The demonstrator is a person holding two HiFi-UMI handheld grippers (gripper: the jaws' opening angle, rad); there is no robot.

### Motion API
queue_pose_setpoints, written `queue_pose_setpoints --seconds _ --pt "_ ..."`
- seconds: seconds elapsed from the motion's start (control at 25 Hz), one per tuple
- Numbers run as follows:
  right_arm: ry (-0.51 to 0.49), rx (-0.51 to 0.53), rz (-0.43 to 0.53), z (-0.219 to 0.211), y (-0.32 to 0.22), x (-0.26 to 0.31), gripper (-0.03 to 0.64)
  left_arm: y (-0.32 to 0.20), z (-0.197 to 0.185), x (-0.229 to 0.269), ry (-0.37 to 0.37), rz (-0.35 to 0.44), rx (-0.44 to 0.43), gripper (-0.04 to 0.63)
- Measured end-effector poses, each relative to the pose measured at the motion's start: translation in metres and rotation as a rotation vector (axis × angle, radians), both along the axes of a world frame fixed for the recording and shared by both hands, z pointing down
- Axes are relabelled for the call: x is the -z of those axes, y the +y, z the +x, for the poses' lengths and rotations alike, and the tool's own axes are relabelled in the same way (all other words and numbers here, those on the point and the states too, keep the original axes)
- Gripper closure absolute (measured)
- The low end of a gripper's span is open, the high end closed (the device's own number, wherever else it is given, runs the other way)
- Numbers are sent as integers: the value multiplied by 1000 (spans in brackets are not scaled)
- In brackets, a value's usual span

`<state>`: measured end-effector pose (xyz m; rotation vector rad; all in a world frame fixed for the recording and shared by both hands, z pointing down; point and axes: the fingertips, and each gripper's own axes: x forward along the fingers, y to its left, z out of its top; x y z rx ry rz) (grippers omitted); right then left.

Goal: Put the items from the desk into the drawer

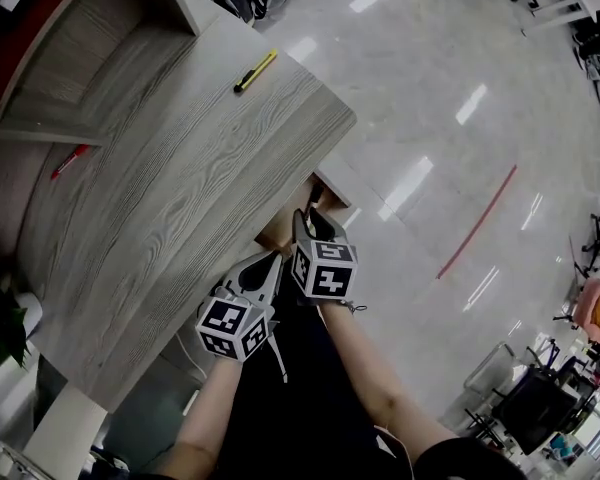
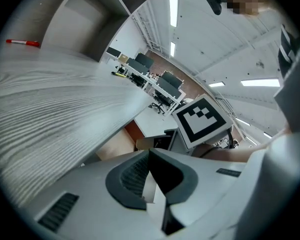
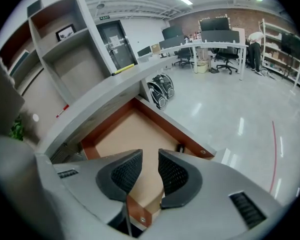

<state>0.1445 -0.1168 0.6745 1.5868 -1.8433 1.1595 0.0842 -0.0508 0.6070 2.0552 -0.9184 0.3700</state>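
A yellow utility knife [image 1: 254,71] lies near the far edge of the grey wooden desk [image 1: 180,198]. A red pen [image 1: 68,161] rests near the shelf unit. Under the desk's right edge a drawer [image 3: 175,129] with brown walls stands pulled out, its floor bare. My right gripper [image 3: 150,154] hangs over the drawer's front edge, open by a narrow gap with nothing between the pads. My left gripper [image 2: 149,154] sits beside it just below the desk edge, its pads meeting at the tips and holding nothing. Both show side by side in the head view, left gripper [image 1: 270,265] and right gripper [image 1: 312,220].
A grey shelf unit [image 1: 70,58] stands on the desk's far left. A green plant [image 1: 0,318] is at the near left. Polished floor with a red line [image 1: 477,223] spreads to the right. Wheeled chair bases [image 3: 160,90] sit beyond the drawer.
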Motion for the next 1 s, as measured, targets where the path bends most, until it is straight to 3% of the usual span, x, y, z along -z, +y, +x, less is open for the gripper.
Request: queue_pose_setpoints --seconds 0.44,0.6,0.72,1.0 --pt "-86 -36 127 -3 -1 38 529 2 -1 26 49 35 -31 591" --pt "-81 -43 159 -5 3 57 563 -1 -5 46 64 72 -32 592" --pt "-73 -20 181 -12 8 72 611 -2 -10 61 78 89 -16 592" --pt "-95 64 256 -37 20 116 612 3 -34 91 35 143 16 592"
